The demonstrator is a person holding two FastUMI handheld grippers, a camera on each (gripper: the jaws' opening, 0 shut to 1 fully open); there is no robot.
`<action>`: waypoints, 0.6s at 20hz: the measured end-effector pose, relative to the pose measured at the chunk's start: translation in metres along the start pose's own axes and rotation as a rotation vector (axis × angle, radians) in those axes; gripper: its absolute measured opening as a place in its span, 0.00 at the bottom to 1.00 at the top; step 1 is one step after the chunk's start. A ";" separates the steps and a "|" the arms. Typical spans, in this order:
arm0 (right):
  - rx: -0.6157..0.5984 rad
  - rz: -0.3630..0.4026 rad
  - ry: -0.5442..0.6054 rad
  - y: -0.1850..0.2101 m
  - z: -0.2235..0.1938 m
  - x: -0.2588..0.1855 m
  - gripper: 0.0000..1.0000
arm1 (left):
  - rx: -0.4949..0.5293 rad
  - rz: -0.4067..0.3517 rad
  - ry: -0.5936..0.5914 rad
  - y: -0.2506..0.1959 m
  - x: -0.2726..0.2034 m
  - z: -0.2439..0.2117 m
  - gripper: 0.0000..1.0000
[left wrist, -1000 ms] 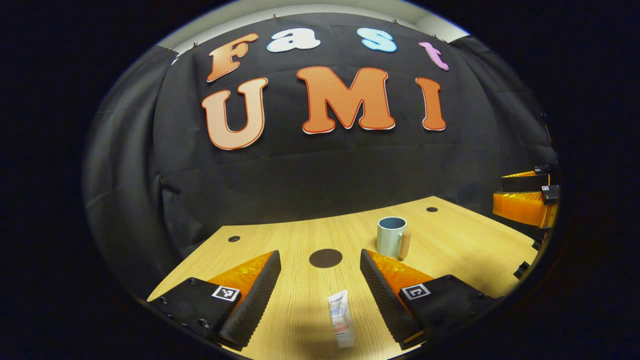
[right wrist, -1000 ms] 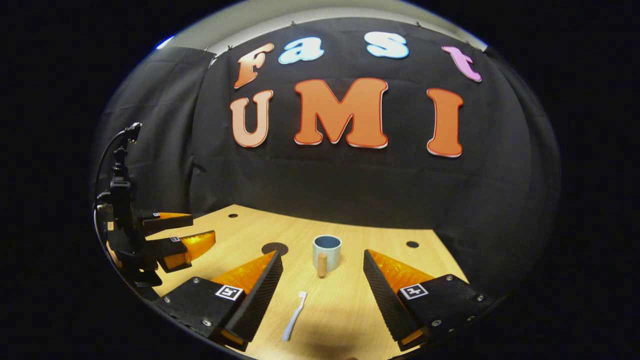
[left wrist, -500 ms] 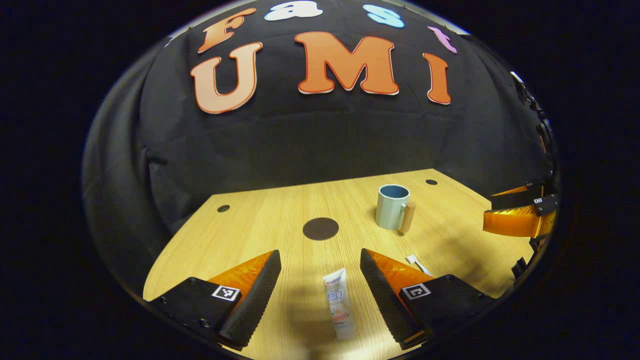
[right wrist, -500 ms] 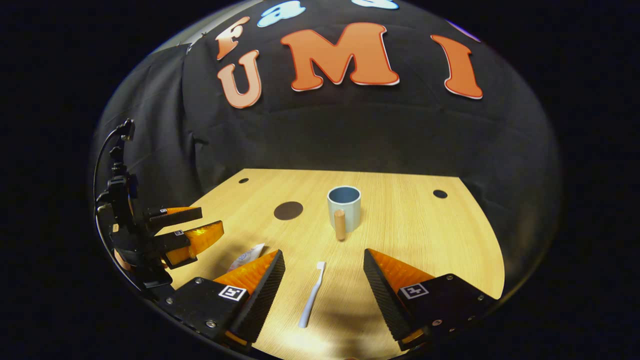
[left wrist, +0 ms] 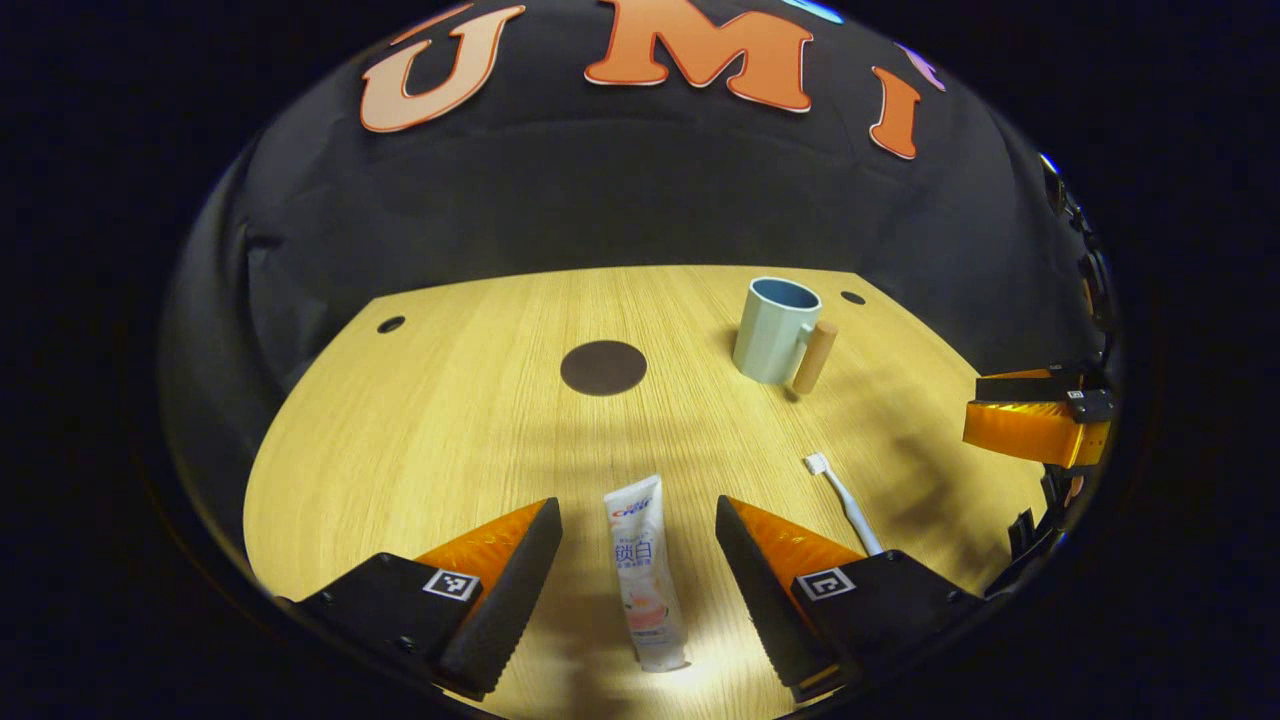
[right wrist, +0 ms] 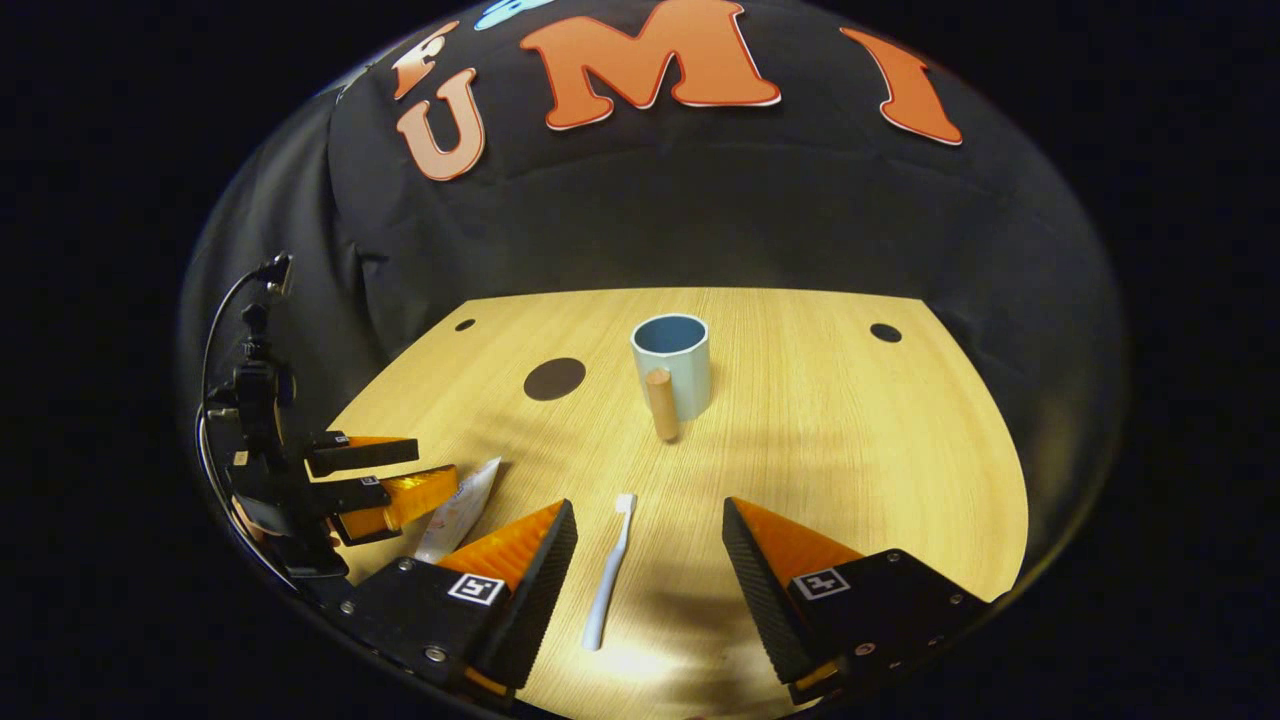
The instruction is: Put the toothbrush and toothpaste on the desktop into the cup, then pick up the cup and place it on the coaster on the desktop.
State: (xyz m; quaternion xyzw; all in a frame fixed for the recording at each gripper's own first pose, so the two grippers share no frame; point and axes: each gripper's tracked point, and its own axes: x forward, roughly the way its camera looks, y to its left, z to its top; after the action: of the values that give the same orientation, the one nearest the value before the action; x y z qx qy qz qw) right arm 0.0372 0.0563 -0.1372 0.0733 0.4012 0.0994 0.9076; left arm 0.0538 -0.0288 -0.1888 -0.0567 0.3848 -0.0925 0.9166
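In the left gripper view, the left gripper (left wrist: 638, 545) hung over the near edge of the table (left wrist: 430, 420), its jaws spread wide and holding nothing. The toothpaste (left wrist: 643, 570) lay flat on the wood between the fingers, touching neither. The toothbrush (left wrist: 845, 502) lay just to its right. The cup (left wrist: 772, 316) stood upright toward the far edge, and the coaster (left wrist: 603, 367) sat left of it, apart.

In the right gripper view, the right gripper (right wrist: 648, 555) was likewise wide open and empty, the toothbrush (right wrist: 609, 572) lying between its fingers, with the cup (right wrist: 673, 366) beyond it.
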 end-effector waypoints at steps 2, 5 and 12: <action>0.016 0.039 0.072 0.009 -0.012 0.006 0.88 | -0.013 -0.006 0.052 0.000 0.008 -0.009 0.99; 0.036 0.041 0.145 0.013 -0.024 0.013 0.87 | -0.036 -0.029 0.127 0.000 0.020 -0.023 0.96; 0.131 0.037 0.333 0.017 -0.057 0.033 0.72 | -0.024 -0.039 0.196 -0.005 0.027 -0.040 0.92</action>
State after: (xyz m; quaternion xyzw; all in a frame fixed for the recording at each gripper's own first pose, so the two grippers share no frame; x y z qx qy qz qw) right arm 0.0144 0.0836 -0.1957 0.1225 0.5501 0.1005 0.8200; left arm 0.0429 -0.0410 -0.2346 -0.0659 0.4725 -0.1109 0.8718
